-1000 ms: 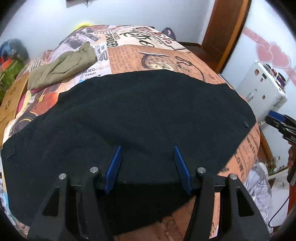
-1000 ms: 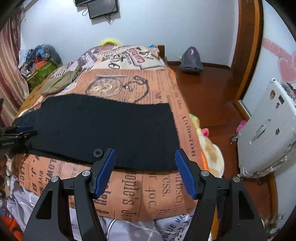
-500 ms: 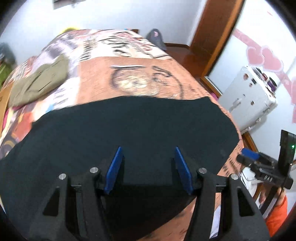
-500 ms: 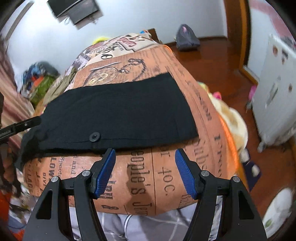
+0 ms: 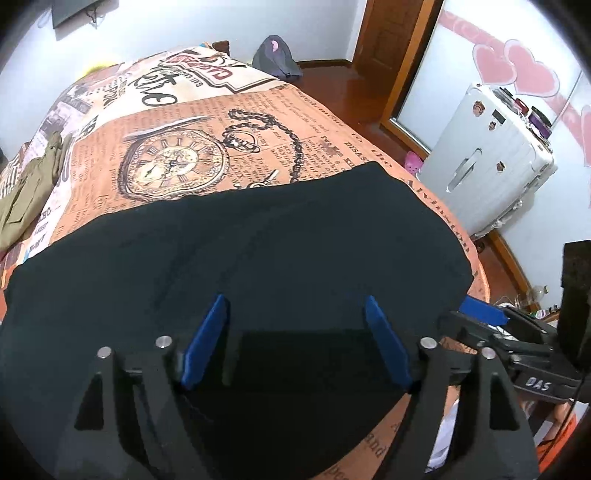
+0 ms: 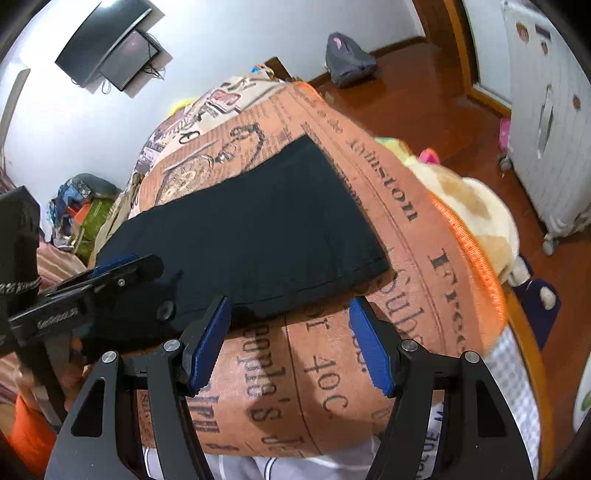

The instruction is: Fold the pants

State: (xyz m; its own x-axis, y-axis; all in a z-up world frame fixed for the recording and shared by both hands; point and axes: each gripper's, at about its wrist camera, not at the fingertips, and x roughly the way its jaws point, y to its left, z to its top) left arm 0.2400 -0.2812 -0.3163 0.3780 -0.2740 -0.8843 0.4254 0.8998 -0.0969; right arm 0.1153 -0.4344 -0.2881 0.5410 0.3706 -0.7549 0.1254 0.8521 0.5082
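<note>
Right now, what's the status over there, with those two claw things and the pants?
Left gripper open, fingers just widened, over the black pants. Right gripper open, empty, at the pants' near edge. Pants flat on the bed. Nothing in the way.

Room: plain white walls [image 5: 155, 33]; glossy red-brown wooden floor [image 6: 424, 88].
Bed: covered with an orange and cream newspaper-print bedspread [image 5: 295, 122] showing a pocket watch and chain.
Wall fittings: black flat screen [image 6: 107, 44] mounted high, cables hanging beneath it; pink heart decals [image 5: 517, 70] on the wall above the suitcase.
Door: brown wooden door with frame [image 5: 391, 44] at the far corner.
Luggage: white ribbed hard-shell suitcase [image 5: 491, 162] on wheels beside the bed; grey backpack [image 5: 275, 59] on the floor against the far wall.
Other: olive-green garment [image 5: 26, 192] on the bed's far side; cream and tan plush toy [image 6: 472, 206] at the bed edge; heap of colourful clutter [image 6: 81, 203] by the wall.
</note>
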